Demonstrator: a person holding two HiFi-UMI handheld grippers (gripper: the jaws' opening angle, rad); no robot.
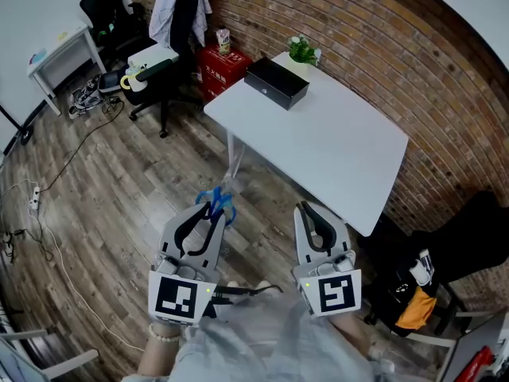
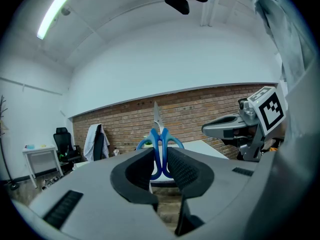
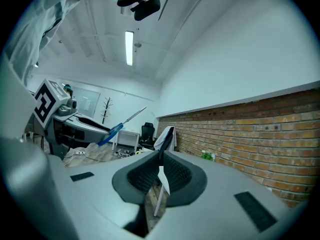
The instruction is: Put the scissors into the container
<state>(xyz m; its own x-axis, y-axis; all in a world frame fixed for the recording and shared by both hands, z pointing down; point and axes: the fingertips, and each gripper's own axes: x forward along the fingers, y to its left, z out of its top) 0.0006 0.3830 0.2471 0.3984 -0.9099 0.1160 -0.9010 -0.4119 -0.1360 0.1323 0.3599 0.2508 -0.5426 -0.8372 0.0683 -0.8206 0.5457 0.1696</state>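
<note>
Blue-handled scissors (image 1: 219,200) are pinched by the handles in my left gripper (image 1: 213,215), which is shut on them, above the wooden floor in front of the white table (image 1: 342,146). In the left gripper view the scissors (image 2: 161,138) stand between the pads with the blades pointing up. The black box-shaped container (image 1: 277,83) sits on the table's far end. My right gripper (image 1: 308,212) hovers beside the table's near edge, shut with nothing in it. From the right gripper view the scissors (image 3: 119,126) show at the left, beyond my right gripper (image 3: 160,171).
A small potted plant (image 1: 303,50) stands at the table's far corner against the brick wall. Office chairs (image 1: 163,62), a red box (image 1: 221,68) and a white side desk (image 1: 62,58) lie beyond. Cables (image 1: 36,197) trail on the floor at the left. A dark chair (image 1: 469,237) stands at the right.
</note>
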